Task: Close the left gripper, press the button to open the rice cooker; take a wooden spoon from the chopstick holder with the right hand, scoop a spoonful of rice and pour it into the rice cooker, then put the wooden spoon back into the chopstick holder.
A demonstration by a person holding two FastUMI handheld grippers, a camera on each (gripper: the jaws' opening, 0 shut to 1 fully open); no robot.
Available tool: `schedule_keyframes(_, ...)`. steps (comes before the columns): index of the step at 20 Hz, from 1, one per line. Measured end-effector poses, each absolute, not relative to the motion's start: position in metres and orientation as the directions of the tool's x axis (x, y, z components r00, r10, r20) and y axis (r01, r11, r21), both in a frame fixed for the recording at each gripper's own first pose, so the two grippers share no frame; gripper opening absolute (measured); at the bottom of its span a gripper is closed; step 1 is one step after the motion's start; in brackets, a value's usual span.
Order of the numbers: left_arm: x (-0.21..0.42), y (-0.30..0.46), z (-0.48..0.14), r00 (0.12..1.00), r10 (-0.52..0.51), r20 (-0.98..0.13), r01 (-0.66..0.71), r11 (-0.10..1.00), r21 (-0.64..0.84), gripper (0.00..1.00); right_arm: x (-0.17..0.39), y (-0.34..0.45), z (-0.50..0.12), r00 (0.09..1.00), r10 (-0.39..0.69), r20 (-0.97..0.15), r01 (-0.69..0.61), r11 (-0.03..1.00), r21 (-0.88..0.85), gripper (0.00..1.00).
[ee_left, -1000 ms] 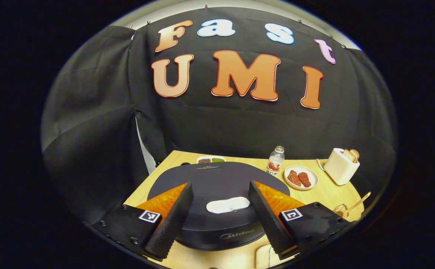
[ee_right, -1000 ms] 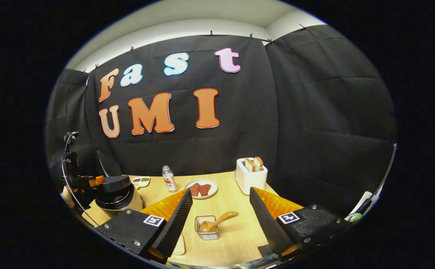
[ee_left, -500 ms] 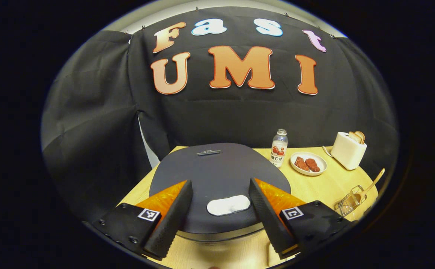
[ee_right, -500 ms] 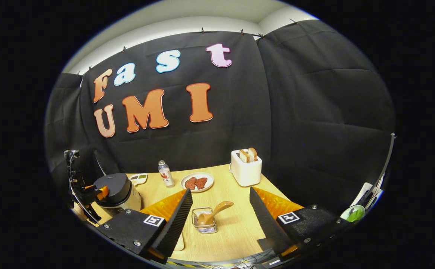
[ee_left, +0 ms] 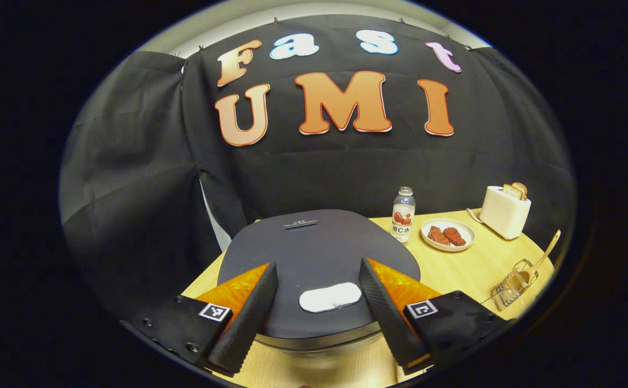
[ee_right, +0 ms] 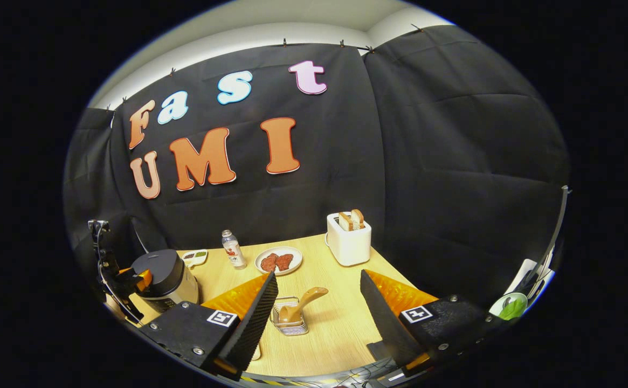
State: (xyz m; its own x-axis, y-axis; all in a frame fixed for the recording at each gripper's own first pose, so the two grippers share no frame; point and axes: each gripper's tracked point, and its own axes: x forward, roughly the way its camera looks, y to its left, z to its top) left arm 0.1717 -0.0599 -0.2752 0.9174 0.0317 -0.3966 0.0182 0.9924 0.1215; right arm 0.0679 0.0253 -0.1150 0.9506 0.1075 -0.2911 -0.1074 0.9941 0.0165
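The rice cooker [ee_left: 314, 248] has a dark lid, which is down, and a pale oval button [ee_left: 330, 297] at its front. My left gripper [ee_left: 318, 268] hovers open just above the lid, one finger on each side of the button. In the right gripper view the cooker [ee_right: 165, 275] stands far left with the left gripper [ee_right: 130, 279] against it. The wooden spoon [ee_right: 302, 303] leans in the wire chopstick holder [ee_right: 289, 319], and also shows [ee_left: 546, 252] at the far right in the left gripper view. My right gripper [ee_right: 318, 275] is open above the table, the holder just inside its left finger.
A white toaster [ee_right: 349, 243] with bread, a plate of meat [ee_right: 278, 260], a small bottle [ee_right: 233, 249] and a small two-part dish [ee_right: 195, 257] line the back of the wooden table [ee_right: 335, 334]. A pale object [ee_right: 256, 353] peeks from behind my right gripper's left finger.
The left gripper has lifted and tilted, so the cooker's front face has dropped from sight and the lid sits lower. The right gripper drifted slightly right. Both stay open.
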Motion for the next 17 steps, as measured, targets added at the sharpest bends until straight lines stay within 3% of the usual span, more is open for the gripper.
schedule_keyframes(8, 0.133, -0.016, -0.08, 0.966, 0.081, -0.244, -0.037, 0.983, 0.182, 1.0, 0.099, 0.05, -0.043, 0.967, 0.17, -0.189, -0.186, 0.98, -0.069, 0.95)
schedule_keyframes(11, 0.105, 0.003, -0.007, 0.979, 0.08, -0.188, -0.056, 0.99, 0.129, 0.95, 0.105, 0.062, -0.012, 0.97, 0.196, -0.143, -0.211, 0.972, -0.099, 0.95)
schedule_keyframes(13, 0.088, 0.019, 0.026, 0.984, 0.093, -0.152, -0.078, 0.992, 0.101, 1.0, 0.106, 0.072, 0.002, 0.967, 0.221, -0.128, -0.234, 0.967, -0.097, 0.95)
schedule_keyframes(17, 0.064, 0.039, 0.062, 0.988, 0.135, -0.076, -0.126, 0.986, 0.114, 1.0, 0.108, 0.077, 0.018, 0.965, 0.243, -0.098, -0.252, 0.963, -0.094, 1.0)
